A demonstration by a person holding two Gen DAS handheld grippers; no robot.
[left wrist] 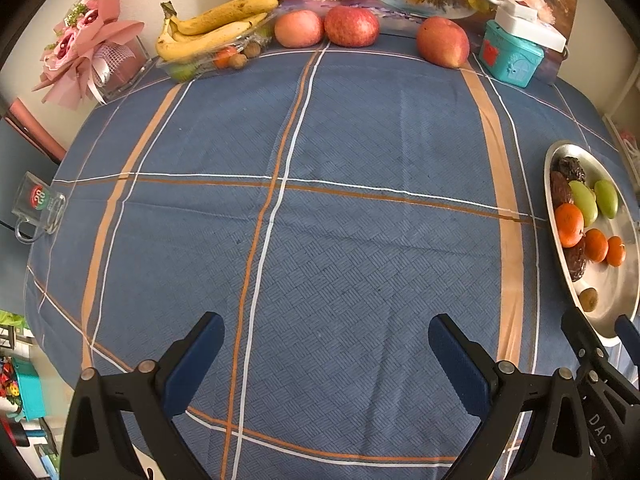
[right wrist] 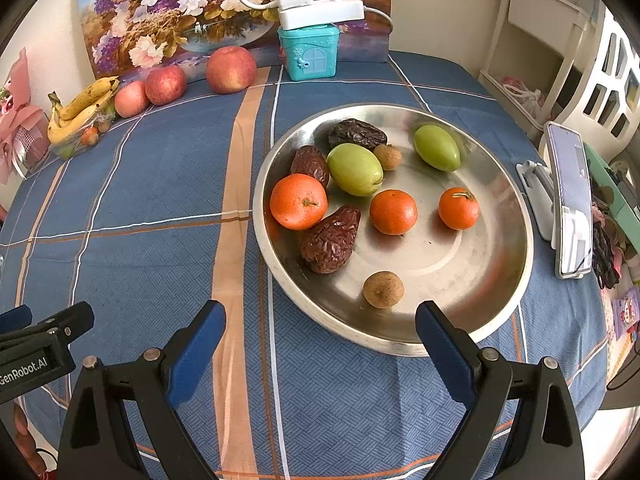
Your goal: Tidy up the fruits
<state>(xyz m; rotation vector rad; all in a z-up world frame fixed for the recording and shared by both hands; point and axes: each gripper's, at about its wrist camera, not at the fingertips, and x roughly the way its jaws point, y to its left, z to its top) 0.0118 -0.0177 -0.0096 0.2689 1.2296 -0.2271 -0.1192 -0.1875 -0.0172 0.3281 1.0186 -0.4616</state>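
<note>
A steel dish (right wrist: 496, 280) holds three oranges (right wrist: 298, 201), two green fruits (right wrist: 354, 169), three dark dates (right wrist: 330, 240) and two small brown longans (right wrist: 383, 289). It also shows at the right edge of the left wrist view (left wrist: 624, 280). My right gripper (right wrist: 320, 332) is open and empty just before the dish's near rim. My left gripper (left wrist: 326, 344) is open and empty over the blue checked cloth. Three apples (left wrist: 351, 26) stand at the table's back, next to a clear tray (left wrist: 192, 65) with bananas (left wrist: 212, 28) and small fruits.
A teal house-shaped box (right wrist: 310, 54) with a white charger on top stands at the back before a flower painting (right wrist: 224, 4). A pink bouquet (left wrist: 86, 48) is back left, a glass mug (left wrist: 38, 208) at the left edge. A phone on a stand (right wrist: 570, 200) is right of the dish.
</note>
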